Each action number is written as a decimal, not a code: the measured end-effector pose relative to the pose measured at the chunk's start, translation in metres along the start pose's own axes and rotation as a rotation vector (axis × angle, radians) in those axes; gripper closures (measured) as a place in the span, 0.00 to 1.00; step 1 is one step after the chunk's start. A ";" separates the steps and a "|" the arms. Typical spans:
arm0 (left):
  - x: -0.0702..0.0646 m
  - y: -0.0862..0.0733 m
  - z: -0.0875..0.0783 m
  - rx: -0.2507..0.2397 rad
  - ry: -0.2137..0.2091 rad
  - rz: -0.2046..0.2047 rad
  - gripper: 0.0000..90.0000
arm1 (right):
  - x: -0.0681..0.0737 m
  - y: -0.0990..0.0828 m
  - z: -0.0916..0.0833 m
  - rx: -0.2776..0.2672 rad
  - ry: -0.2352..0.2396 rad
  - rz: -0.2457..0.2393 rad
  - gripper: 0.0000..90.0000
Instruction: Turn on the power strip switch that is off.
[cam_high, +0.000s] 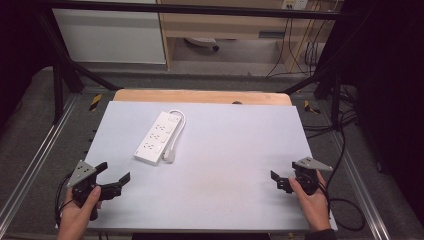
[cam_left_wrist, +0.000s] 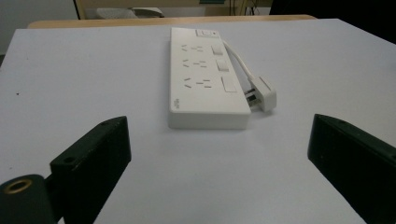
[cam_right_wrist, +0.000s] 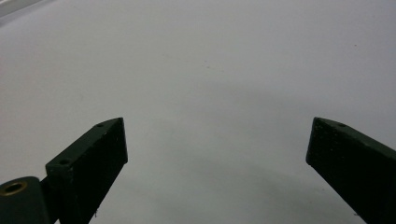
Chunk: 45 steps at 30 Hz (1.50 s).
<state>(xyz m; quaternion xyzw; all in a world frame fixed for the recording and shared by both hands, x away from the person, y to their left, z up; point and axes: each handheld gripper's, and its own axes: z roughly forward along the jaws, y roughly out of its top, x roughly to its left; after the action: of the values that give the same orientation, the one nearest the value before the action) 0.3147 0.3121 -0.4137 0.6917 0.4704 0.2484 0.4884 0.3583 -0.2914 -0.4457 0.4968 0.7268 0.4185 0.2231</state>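
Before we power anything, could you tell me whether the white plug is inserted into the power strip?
Out: white plug lies on the table beside the white power strip.

We cannot read the small mark on the power strip near its front edge in the left gripper view. The plug's prongs are partly hidden behind the strip's side. The counter's near edge is cut off below.

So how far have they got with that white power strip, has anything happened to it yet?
Nothing looks done yet. The power strip lies flat on the table, its plug loose beside it with the cord looped round. Nothing is in hand: the left gripper points at the strip from a distance, jaws wide apart, and the right gripper waits open over bare table. Reaching and handling the strip all remain.
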 end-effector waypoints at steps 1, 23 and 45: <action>0.001 0.000 -0.001 -0.003 0.002 -0.001 0.07 | 0.002 0.000 0.001 -0.001 0.001 -0.008 0.06; 0.002 0.011 0.001 -0.034 -0.001 0.004 0.06 | 0.008 0.003 0.000 -0.031 0.014 -0.030 0.05; 0.000 0.049 0.021 0.017 -0.010 0.041 0.06 | 0.014 0.003 0.000 -0.027 0.029 -0.053 0.04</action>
<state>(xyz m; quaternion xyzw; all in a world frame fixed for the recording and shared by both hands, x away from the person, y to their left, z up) 0.3515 0.2992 -0.3775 0.7066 0.4557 0.2511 0.4797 0.3541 -0.2785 -0.4420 0.4683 0.7371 0.4293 0.2303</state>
